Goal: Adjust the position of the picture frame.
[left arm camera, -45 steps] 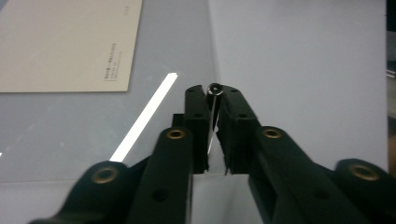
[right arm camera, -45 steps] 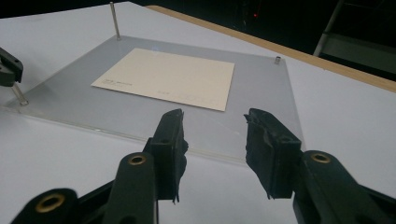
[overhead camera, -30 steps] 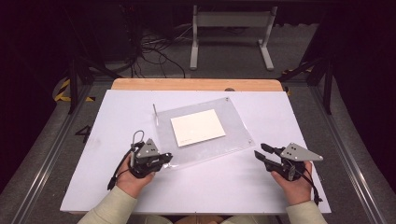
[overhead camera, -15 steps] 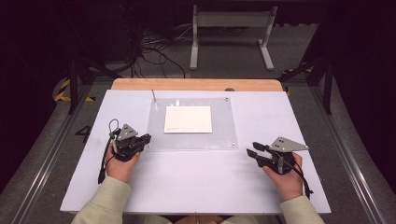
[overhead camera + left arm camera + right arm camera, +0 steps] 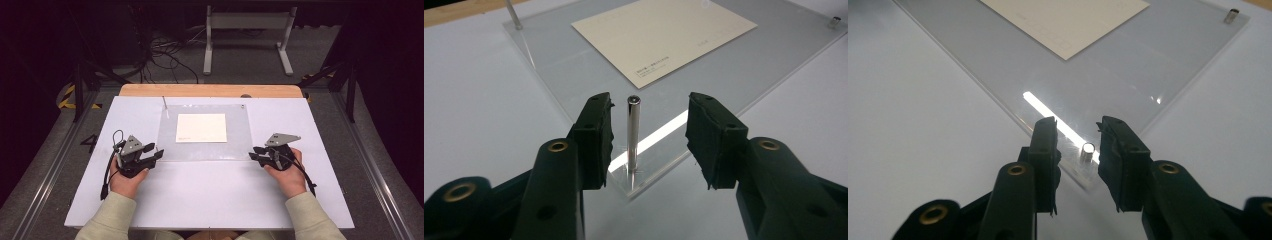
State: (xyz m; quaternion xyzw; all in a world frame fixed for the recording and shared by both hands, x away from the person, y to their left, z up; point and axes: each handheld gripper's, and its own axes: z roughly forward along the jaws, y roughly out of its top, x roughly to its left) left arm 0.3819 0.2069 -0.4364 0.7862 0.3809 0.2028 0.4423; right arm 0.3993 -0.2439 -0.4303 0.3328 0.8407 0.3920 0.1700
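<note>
Clear acrylic sheet flat mid-surface, cream card on it. Left tongs just opened, spread around tall metal pin, not touching. Right tongs just been closing around short stud, pads still off it.

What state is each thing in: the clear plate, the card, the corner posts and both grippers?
Clear plate: flat on the table, square to its edge.
Card: flat on the plate.
Tall post: upright, between open jaws, untouched.
Short post: between jaws, not yet gripped.
Left gripper: open.
Right gripper: open.
</note>
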